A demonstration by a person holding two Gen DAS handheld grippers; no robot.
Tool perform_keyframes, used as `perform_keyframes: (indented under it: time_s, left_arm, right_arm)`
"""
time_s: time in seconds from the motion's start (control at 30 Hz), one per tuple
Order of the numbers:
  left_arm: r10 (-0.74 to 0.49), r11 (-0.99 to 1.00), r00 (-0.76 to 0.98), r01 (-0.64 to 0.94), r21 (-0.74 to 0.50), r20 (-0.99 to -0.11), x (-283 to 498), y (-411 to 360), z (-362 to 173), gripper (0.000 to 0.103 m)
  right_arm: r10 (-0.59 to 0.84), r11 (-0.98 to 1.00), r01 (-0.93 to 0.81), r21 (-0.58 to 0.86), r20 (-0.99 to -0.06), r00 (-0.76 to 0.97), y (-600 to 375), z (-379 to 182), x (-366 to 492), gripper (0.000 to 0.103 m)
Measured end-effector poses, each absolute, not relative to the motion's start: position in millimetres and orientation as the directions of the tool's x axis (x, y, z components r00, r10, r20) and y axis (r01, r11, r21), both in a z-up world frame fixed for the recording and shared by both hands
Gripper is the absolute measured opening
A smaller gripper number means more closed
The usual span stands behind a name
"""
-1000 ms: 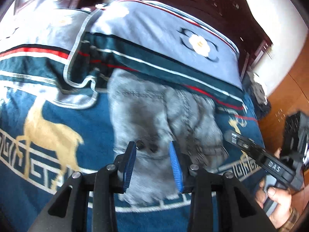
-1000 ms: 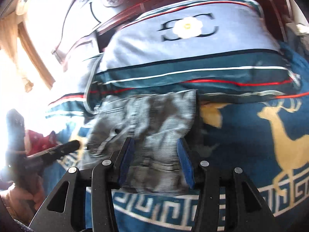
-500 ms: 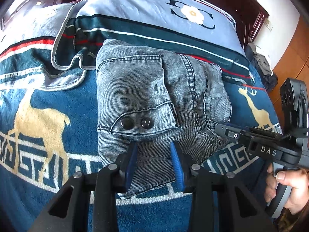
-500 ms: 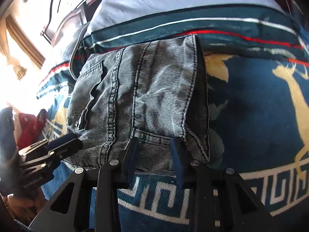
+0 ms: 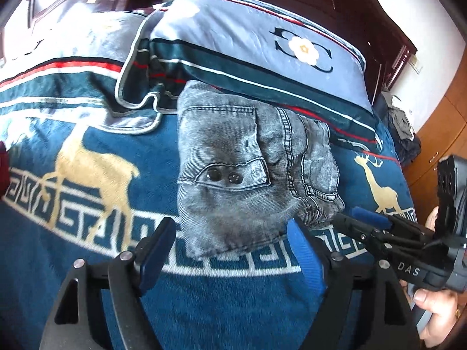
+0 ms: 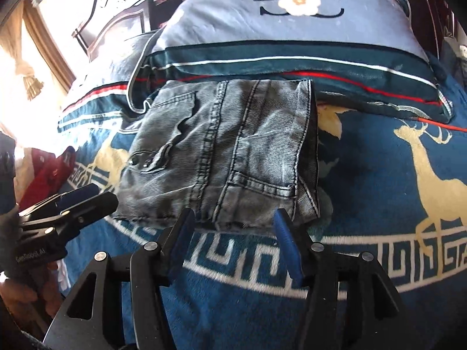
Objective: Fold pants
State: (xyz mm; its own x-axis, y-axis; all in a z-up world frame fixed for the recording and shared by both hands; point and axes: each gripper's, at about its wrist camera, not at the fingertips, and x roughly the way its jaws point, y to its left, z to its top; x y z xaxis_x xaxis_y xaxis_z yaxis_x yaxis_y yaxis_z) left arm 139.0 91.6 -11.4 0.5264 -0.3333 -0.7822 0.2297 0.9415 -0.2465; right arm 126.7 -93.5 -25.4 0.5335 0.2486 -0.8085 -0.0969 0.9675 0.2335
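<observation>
The grey washed denim pants (image 5: pixel 248 172) lie folded into a compact rectangle on the blue deer-pattern blanket (image 5: pixel 87 175), their far edge against the pillow. They also show in the right wrist view (image 6: pixel 221 151). My left gripper (image 5: pixel 230 245) is open and empty, just in front of the pants' near edge. My right gripper (image 6: pixel 232 233) is open and empty, also just before the near edge. Each gripper shows in the other's view, the right one (image 5: pixel 367 221) at the pants' right corner, the left one (image 6: pixel 78 201) at their left corner.
A blue-grey pillow with a flower emblem (image 5: pixel 262 46) lies behind the pants against a dark wooden headboard (image 6: pixel 122 17). A red item (image 6: pixel 49 172) sits at the bed's left side. A wooden cabinet (image 5: pixel 437 134) and dark clothes (image 5: pixel 402 125) stand to the right.
Both grippers have opened wider and pulled back from the pants' near edge, leaving the folded pants lying flat on the blanket.
</observation>
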Motion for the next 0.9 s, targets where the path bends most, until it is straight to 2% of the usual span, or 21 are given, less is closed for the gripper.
perform_keyframes:
  time_s: [0.13, 0.3, 0.43, 0.6, 0.73, 0.9]
  left_arm:
    - [-0.304, 0.951, 0.546, 0.215, -0.221, -0.78, 128, 95, -3, 0.089]
    - [-0.282, 0.958, 0.556, 0.203, -0.202, -0.782, 116, 97, 5, 0.091]
    - [-0.271, 0.962, 0.57, 0.175, -0.208, -0.776, 106, 102, 11, 0.1]
    - [-0.243, 0.97, 0.601, 0.149, -0.191, -0.762, 94, 105, 20, 0.102]
    - [-0.211, 0.977, 0.588, 0.152, -0.15, -0.781, 87, 99, 24, 0.102]
    - [-0.175, 0.982, 0.623, 0.162, -0.093, -0.762, 68, 92, 37, 0.102]
  right_arm:
    - [0.25, 0.967, -0.099, 0.234, -0.804, 0.539, -91, -19, 115, 0.066]
    - [0.253, 0.966, -0.092, 0.242, -0.806, 0.535, -87, -15, 100, 0.067]
    - [0.267, 0.96, -0.07, 0.272, -0.809, 0.523, -85, -13, 90, 0.068]
    - [0.258, 0.963, -0.074, 0.26, -0.802, 0.539, -79, -1, 73, 0.072]
    - [0.243, 0.968, -0.083, 0.239, -0.792, 0.56, -75, 13, 61, 0.08]
    - [0.222, 0.974, -0.091, 0.209, -0.787, 0.575, -71, 27, 46, 0.081]
